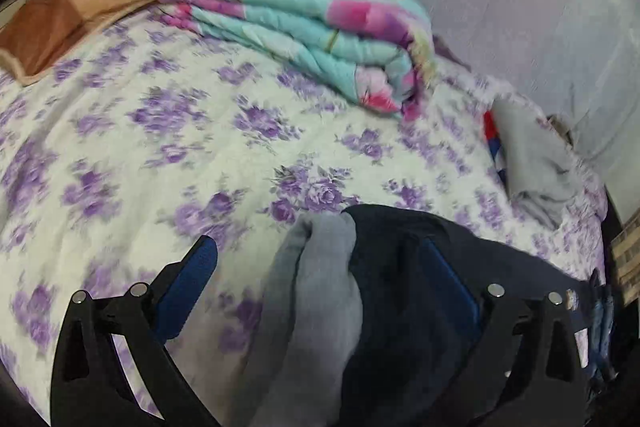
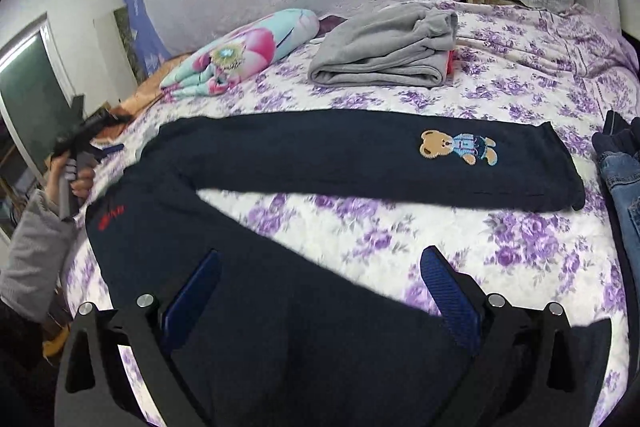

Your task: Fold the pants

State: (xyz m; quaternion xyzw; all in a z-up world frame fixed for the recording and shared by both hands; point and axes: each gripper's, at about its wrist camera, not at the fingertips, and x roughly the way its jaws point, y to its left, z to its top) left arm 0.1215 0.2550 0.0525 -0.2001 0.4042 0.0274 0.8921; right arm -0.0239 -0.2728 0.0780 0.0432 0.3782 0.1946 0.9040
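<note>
No container shows in either view; everything lies loose on the bed [image 2: 520, 75], which is covered with a white sheet printed with purple flowers. The navy pants [image 2: 320, 155] lie on that sheet in a V: one leg stretches flat across the bed with a teddy bear patch [image 2: 458, 147] near its cuff, the other leg runs toward the right wrist camera, and small red lettering [image 2: 112, 217] sits near the waist. In the left wrist view the waist end is bunched and turned back, showing grey lining [image 1: 324, 283].

The right gripper [image 2: 320, 283] hovers over the near leg with its jaws spread wide, pinching nothing. The left gripper [image 1: 316, 267] has its jaws spread on either side of the bunched waist fabric; its right finger is partly covered by cloth. A hand [image 2: 74, 175] in a grey sleeve holds it.

Behind the pants lie a folded grey garment [image 2: 384, 51] and a rolled floral quilt [image 1: 304, 27]. Jeans [image 2: 624, 179] lie at the right edge.
</note>
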